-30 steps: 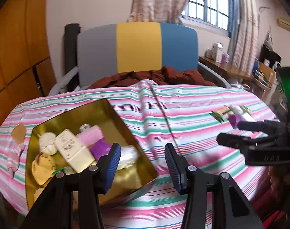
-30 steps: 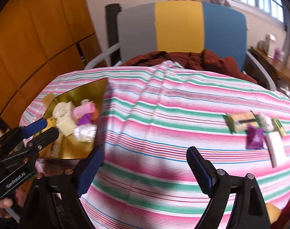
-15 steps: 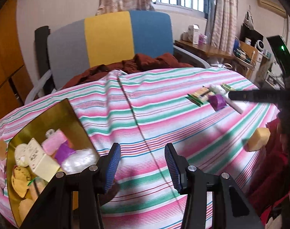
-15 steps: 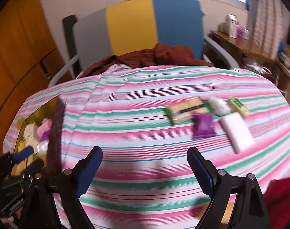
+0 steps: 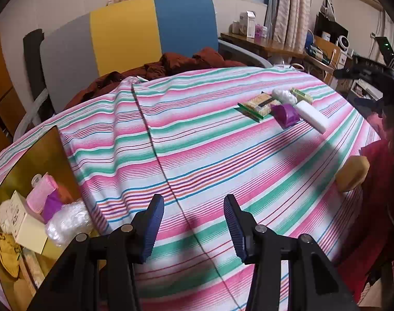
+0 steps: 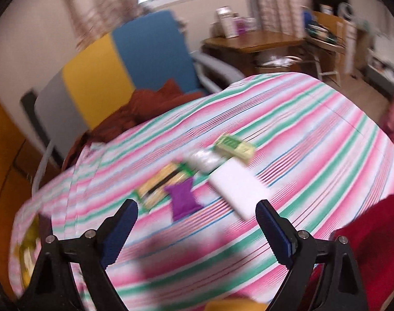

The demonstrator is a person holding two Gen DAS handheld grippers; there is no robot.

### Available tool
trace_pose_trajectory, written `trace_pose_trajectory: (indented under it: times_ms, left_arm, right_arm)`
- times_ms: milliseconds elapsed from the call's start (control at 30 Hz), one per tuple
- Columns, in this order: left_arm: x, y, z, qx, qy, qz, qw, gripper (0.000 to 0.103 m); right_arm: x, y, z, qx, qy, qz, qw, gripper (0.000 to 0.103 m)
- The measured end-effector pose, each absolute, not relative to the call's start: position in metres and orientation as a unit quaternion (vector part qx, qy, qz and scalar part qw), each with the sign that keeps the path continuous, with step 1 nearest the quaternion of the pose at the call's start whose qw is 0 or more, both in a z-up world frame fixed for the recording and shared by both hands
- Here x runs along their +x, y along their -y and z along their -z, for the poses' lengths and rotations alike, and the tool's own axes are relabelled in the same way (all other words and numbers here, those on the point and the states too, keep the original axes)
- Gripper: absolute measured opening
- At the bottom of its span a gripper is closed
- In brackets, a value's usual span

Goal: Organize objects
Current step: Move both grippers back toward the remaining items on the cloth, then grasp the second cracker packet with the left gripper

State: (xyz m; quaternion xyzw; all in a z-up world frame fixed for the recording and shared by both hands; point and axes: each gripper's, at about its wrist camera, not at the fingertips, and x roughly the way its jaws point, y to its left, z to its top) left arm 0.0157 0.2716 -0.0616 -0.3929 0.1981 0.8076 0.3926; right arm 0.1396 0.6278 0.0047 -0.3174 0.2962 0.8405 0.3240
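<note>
Your left gripper (image 5: 193, 223) hangs over the striped tablecloth (image 5: 197, 155) with its jaws partly apart and nothing between them. Your right gripper (image 6: 197, 230) has its jaws spread wide, also empty, pointing at the loose pile.

Near left, the gold tin (image 5: 33, 155) holds a cream box (image 5: 26, 223) with small print too fine to read, a pink pack (image 5: 41, 194), a purple pack (image 5: 53, 204), a clear crinkled pack (image 5: 67, 223) and yellow pouches (image 5: 7, 251).

At the near right edge lies a yellow sponge (image 5: 352, 176).

Far right on the cloth, clustered and touching: a purple sachet (image 6: 182, 202), a white bar (image 6: 238, 189), a green-edged yellow packet (image 6: 163, 184), a clear wrapped pack (image 6: 204, 159) and a pale green box (image 6: 234, 147). The right view is blurred; no label is legible.
</note>
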Motion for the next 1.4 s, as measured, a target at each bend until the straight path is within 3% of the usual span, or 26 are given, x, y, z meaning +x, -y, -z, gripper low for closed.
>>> trace_pose_trajectory:
  times_ms: [333, 1067, 1400]
  left_arm:
    - [0.004, -0.335, 0.069, -0.377, -0.233, -0.787, 0.428, 0.049]
    - [-0.019, -0.513, 0.108, -0.298, -0.380, -0.655, 0.581, 0.051]
    - [-0.031, -0.547, 0.118, -0.302, -0.375, -0.636, 0.603, 0.051]
  right_arm:
    - [0.177, -0.672, 0.021, -0.244, -0.414, -0.816, 0.322, 0.097]
    - [0.178, -0.675, 0.029, -0.218, -0.448, -0.823, 0.273, 0.102]
    - [0.175, -0.674, 0.032, -0.226, -0.448, -0.823, 0.266, 0.102]
